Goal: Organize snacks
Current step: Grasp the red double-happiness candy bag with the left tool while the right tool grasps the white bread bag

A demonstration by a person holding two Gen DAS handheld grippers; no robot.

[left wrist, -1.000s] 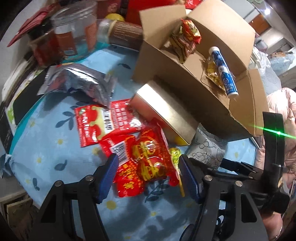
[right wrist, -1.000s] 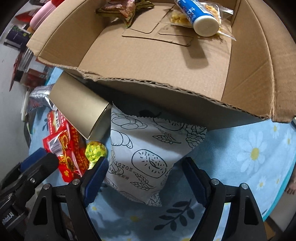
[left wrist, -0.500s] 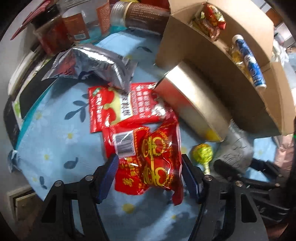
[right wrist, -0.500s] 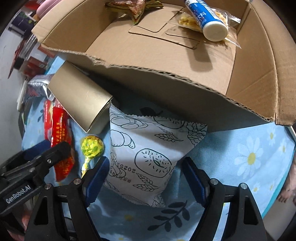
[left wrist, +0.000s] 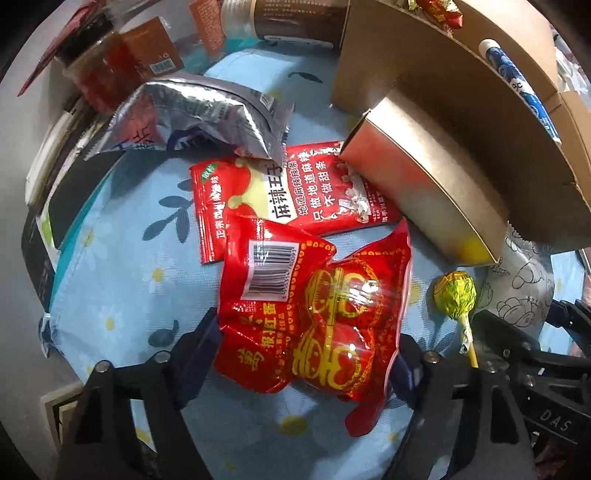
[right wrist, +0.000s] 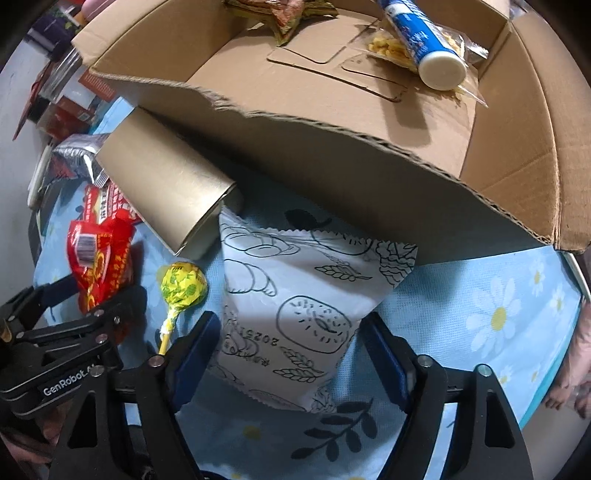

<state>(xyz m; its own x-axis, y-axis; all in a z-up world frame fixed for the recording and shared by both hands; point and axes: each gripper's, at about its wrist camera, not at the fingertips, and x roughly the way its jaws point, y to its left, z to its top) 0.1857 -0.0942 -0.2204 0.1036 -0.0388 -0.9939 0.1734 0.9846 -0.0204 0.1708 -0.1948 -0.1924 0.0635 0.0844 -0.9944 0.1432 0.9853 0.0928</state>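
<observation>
Red packets (left wrist: 314, 317): two; one lollipop (left wrist: 455, 291).

Red snack packet (left wrist: 317, 317) with gold print; yellow-green lollipop (right wrist: 183, 284); white pouch (right wrist: 295, 306) with black pastry drawings; light blue daisy-patterned cloth (right wrist: 498, 314); brown cardboard box (right wrist: 332, 122).

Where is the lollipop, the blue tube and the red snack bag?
lollipop (right wrist: 183, 284), right wrist view, on its yellow wrapped head
blue tube (right wrist: 417, 35), right wrist view, mid-body
red snack bag (left wrist: 314, 317), left wrist view, centre
</observation>
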